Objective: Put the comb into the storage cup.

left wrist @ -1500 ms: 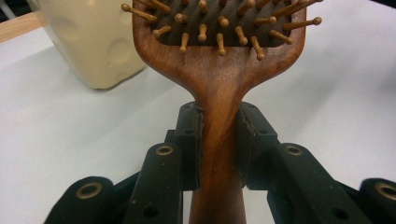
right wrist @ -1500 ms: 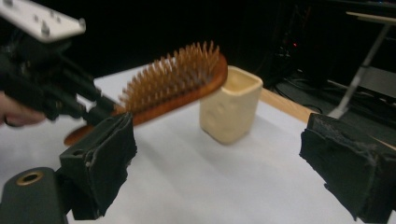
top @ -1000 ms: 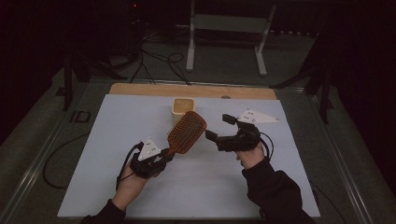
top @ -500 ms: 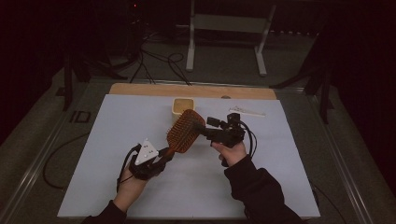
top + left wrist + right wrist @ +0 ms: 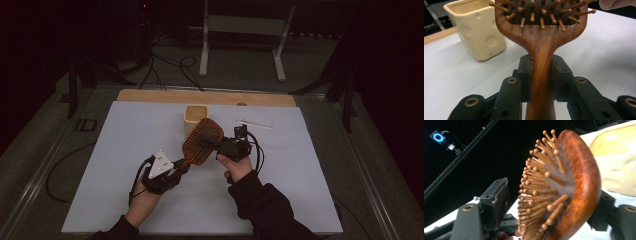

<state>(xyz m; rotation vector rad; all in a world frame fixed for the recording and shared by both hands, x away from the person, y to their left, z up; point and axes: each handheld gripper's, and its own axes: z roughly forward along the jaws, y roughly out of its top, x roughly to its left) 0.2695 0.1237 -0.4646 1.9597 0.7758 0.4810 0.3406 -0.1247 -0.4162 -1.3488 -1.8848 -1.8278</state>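
My left gripper [image 5: 541,75] clamps the hairbrush [image 5: 202,141] handle, holding it tilted above the table [image 5: 310,165] near the cream cup [image 5: 195,115]. My right gripper [image 5: 549,202] has just been closing around the head, one pad clear of the bristles, likely for a handover.

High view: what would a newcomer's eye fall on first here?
The wooden hairbrush held up over the middle of the white table, its handle clamped in the left tongs. The right tongs have just been closing around its bristled head, one jaw short of the bristles. Just behind stands a cream cup.
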